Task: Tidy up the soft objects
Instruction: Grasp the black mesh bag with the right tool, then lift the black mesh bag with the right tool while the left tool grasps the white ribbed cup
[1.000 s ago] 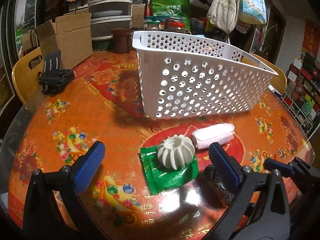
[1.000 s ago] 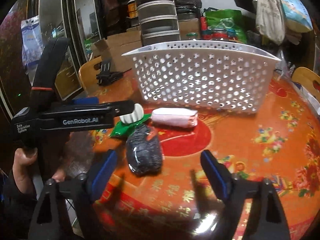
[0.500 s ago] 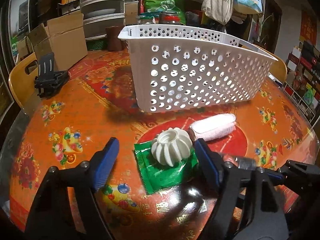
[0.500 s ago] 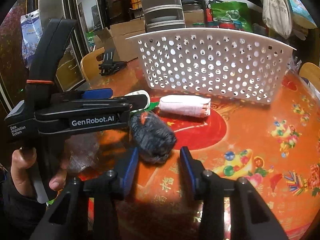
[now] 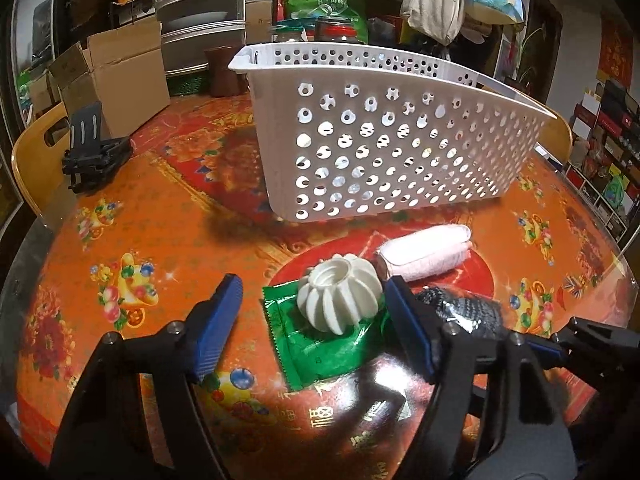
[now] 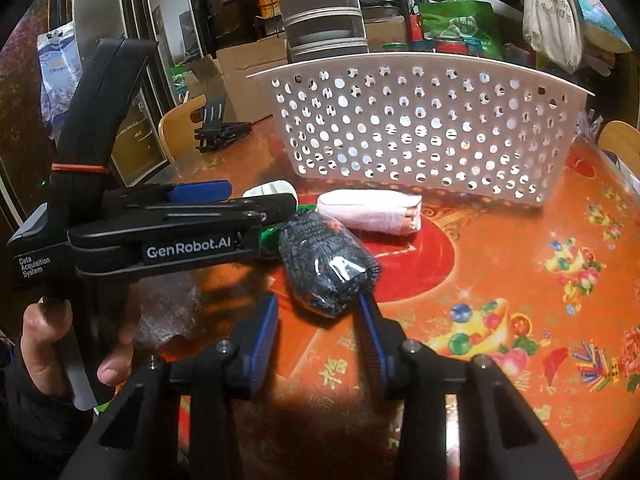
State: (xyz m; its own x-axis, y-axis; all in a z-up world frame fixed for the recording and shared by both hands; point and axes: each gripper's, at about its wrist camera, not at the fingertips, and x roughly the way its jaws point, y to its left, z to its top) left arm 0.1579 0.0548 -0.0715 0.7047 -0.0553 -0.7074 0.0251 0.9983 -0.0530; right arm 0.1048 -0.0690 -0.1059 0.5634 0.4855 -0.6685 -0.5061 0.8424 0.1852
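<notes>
Basket (image 5: pixel 384 148) at 12 o'clock apparently unfilled; four soft items outside on tabletop (image 5: pixel 132 240); left tool (image 5: pixel 316 328) apart, right tool (image 6: pixel 318 328) apart around dark bundle (image 6: pixel 328 266).

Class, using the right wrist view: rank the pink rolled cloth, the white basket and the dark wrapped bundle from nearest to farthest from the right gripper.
1. Dark wrapped bundle: between the right gripper's fingertips.
2. Pink rolled cloth: just behind the bundle, on the table.
3. White basket: farthest back, behind the cloth.

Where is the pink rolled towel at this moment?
The pink rolled towel lies on the table, in front of the white basket and just behind the dark wrapped bundle.
</notes>
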